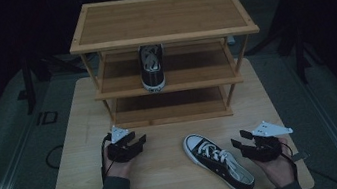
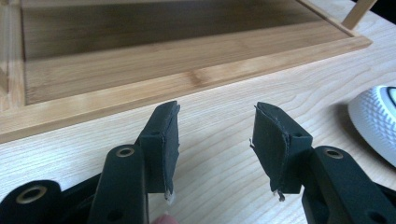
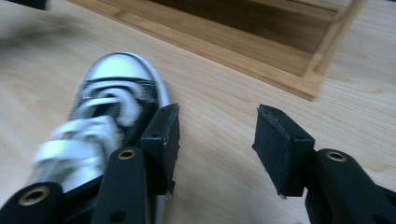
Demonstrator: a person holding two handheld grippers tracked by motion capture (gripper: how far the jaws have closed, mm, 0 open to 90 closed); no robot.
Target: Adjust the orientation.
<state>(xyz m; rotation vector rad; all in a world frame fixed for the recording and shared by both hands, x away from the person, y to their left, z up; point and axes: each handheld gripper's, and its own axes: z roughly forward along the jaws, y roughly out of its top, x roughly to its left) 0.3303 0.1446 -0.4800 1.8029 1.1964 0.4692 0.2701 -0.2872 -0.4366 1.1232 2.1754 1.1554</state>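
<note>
Nearest, at the table's front edge: black sneaker (image 1: pixel 218 162) lying on its sole, white toe pointing up-left toward the rack, heel toward the person. Just beside its heel end, to the right, right gripper (image 1: pixel 244 143) with fingers (image 3: pixel 164 140) parted to a middling gap and nothing between them; in the right gripper view the shoe's laces and toe cap sit off to the left of the fingers, not between them. Judged as the step in hand: picking up this loose shoe to shelve it beside its partner.

To do it well: swing the right gripper left over the shoe's middle or heel collar, spread wide enough to straddle the upper, close on the firm canvas sides rather than the laces, lift level so the sole clears the table. Likely risk: pinching only a lace, or nudging the shoe away with one finger.

Left gripper (image 1: pixel 136 140) well apart from the shoe, low over bare table, fingers (image 2: pixel 166 140) fairly wide and empty, aimed at the rack's bottom shelf; free to steady the toe if needed.

Farther on: light wooden table (image 1: pixel 77 138), grain running lengthwise, otherwise bare. Behind it, three-tier bamboo shoe rack (image 1: pixel 160 20), second sneaker (image 1: pixel 151 66) on the middle shelf, toe outward, space free to its right. Beyond, dim room, grey floor, dark stands at both sides.
</note>
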